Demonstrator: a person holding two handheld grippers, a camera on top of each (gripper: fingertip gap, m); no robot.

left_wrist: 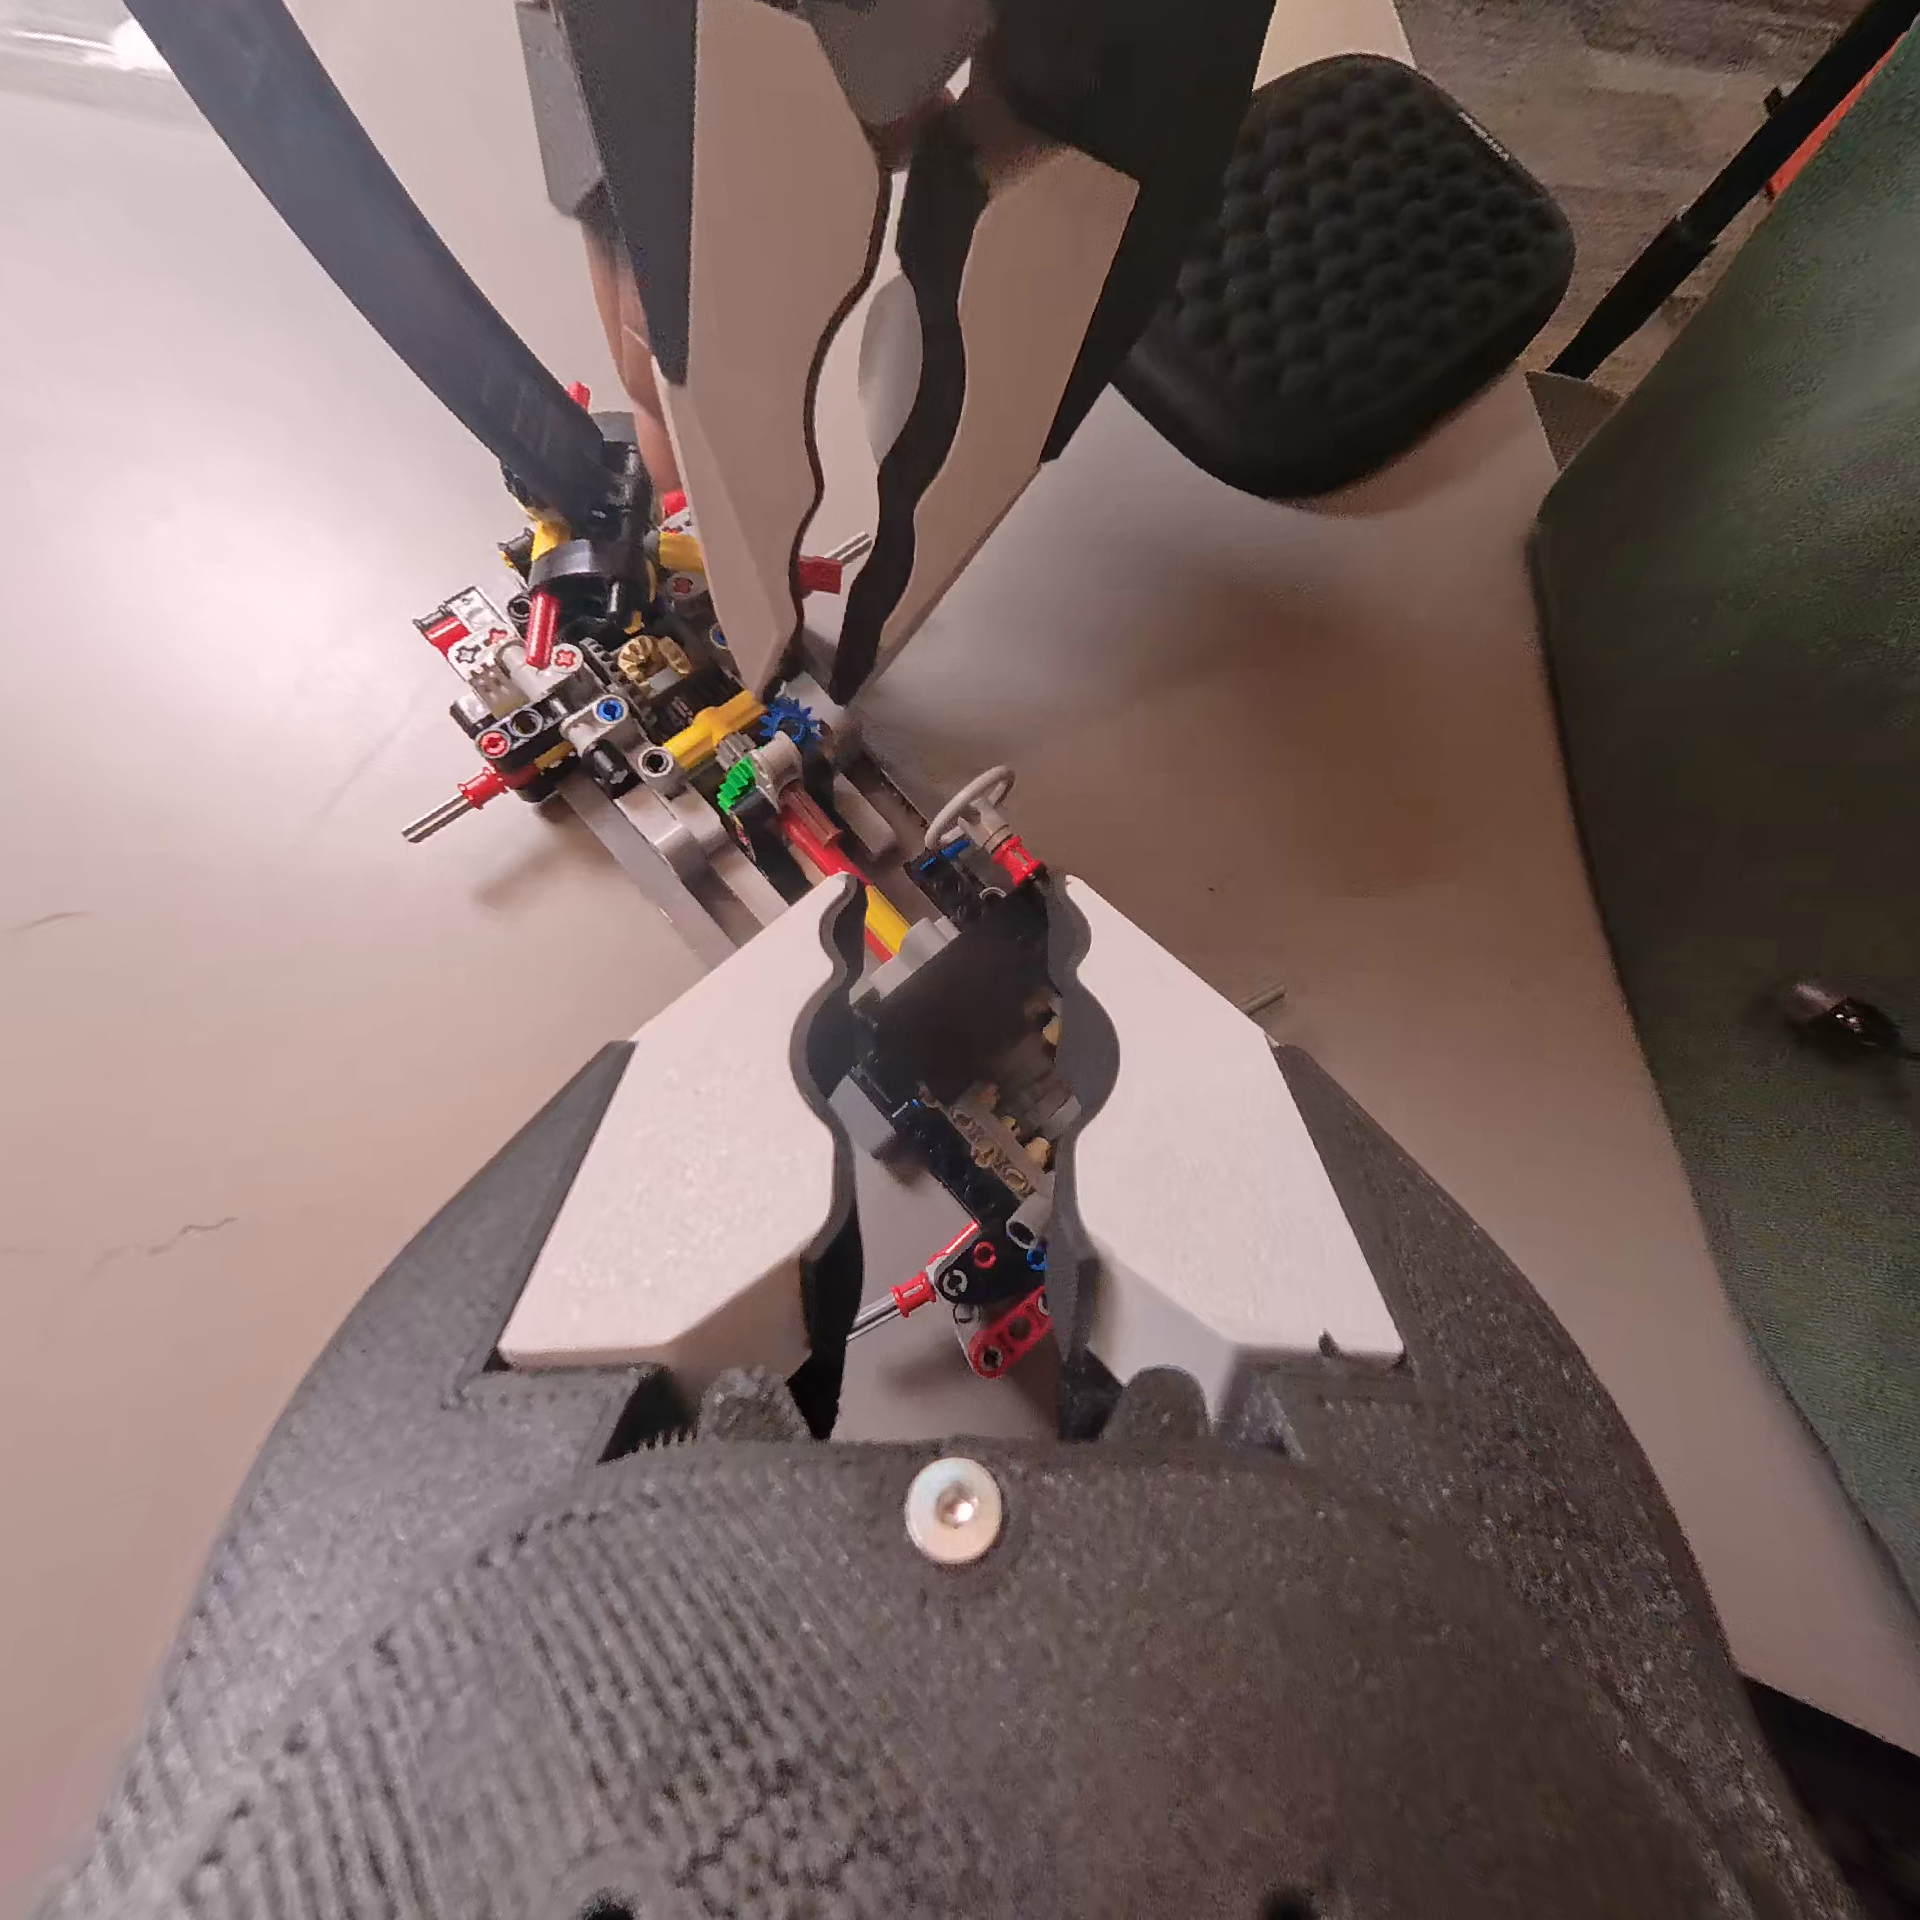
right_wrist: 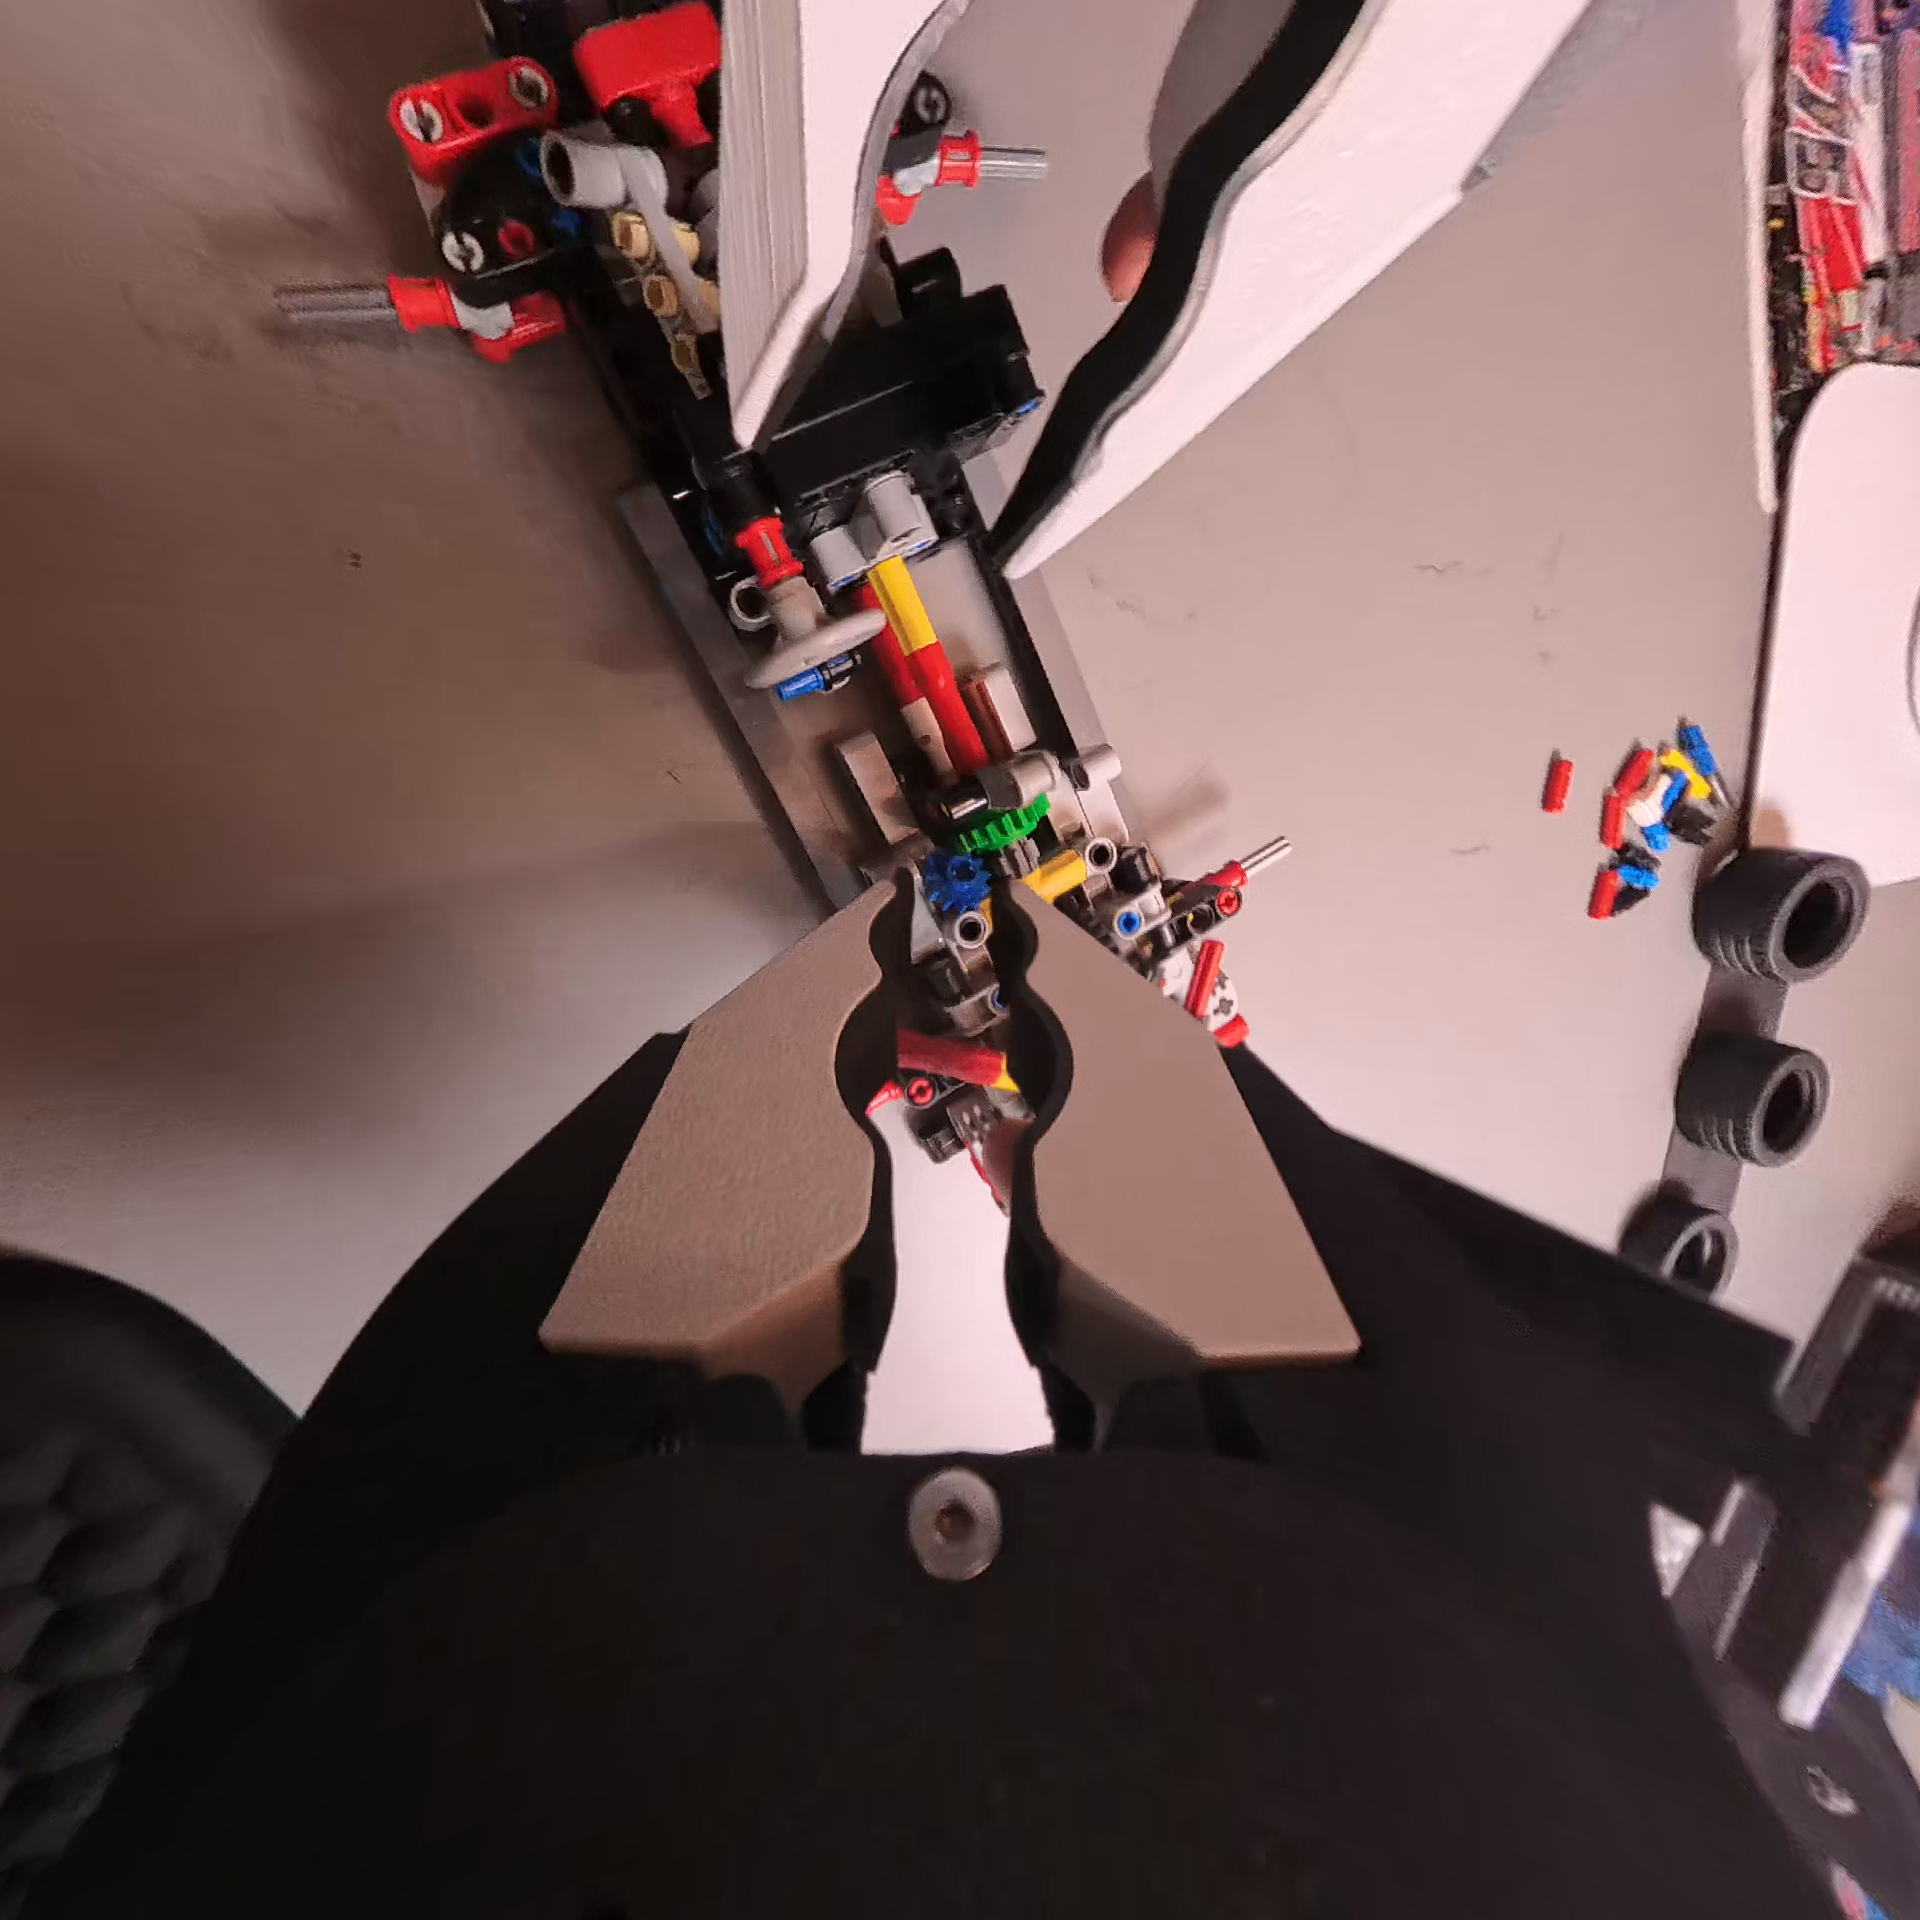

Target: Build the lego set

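A long Lego Technic chassis lies on the pale table, with a yellow and red axle, a green gear, a blue gear and a grey steering wheel. My left gripper is shut on the chassis's black block end. It shows from above in the right wrist view. My right gripper is shut on the opposite end, its tips just behind the blue gear. It shows in the left wrist view. The gripped parts are partly hidden.
Three black tyres sit in a row at the right, beside a small heap of red, blue and black pieces. A printed booklet lies at the far right. A black textured cushion and a dark green surface border the table. The tips of one gripper are about 6 centimetres away from the tips of the other.
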